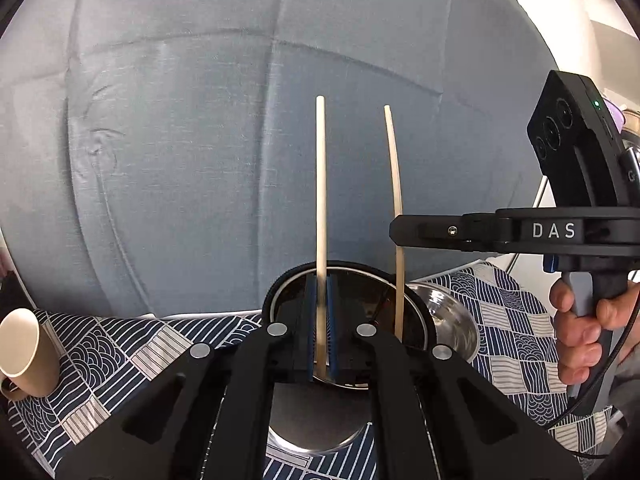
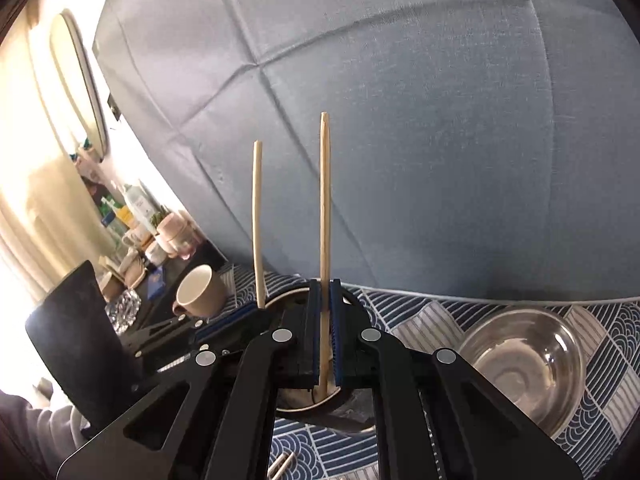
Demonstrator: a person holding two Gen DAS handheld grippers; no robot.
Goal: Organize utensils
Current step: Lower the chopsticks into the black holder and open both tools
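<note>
Two claws, each holding one pale chopstick upright over a dark round holder on a table spread with a blue-and-white patterned cloth (image 1: 120, 344). The left claw (image 1: 322, 320) is narrowed on the left chopstick (image 1: 321, 184), its blue pads (image 1: 311, 328) pressing the shaft from both sides, the lower end reaching down into the holder (image 1: 416, 312). The right claw (image 2: 325, 332) is likewise narrowed on the right chopstick (image 2: 325, 208), whose lower end sits inside the holder's rim. In the left wrist view the right chopstick (image 1: 396, 184) stands just beside the left one, the two nearly parallel and apart. A steel bowl (image 2: 524, 364) rests on the cloth to the right of the holder; a beige mug (image 2: 200, 292) lies tipped on its side to the left; a blue fabric backdrop (image 1: 200, 120) fills the rear. The step in hand appears to be seating both chopsticks in the holder. To do it well, each shaft should stay near vertical, descend until its tip meets the bottom, and only then be freed, one claw at a time, so that neither stick tips against the rim or knocks its neighbour.
</note>
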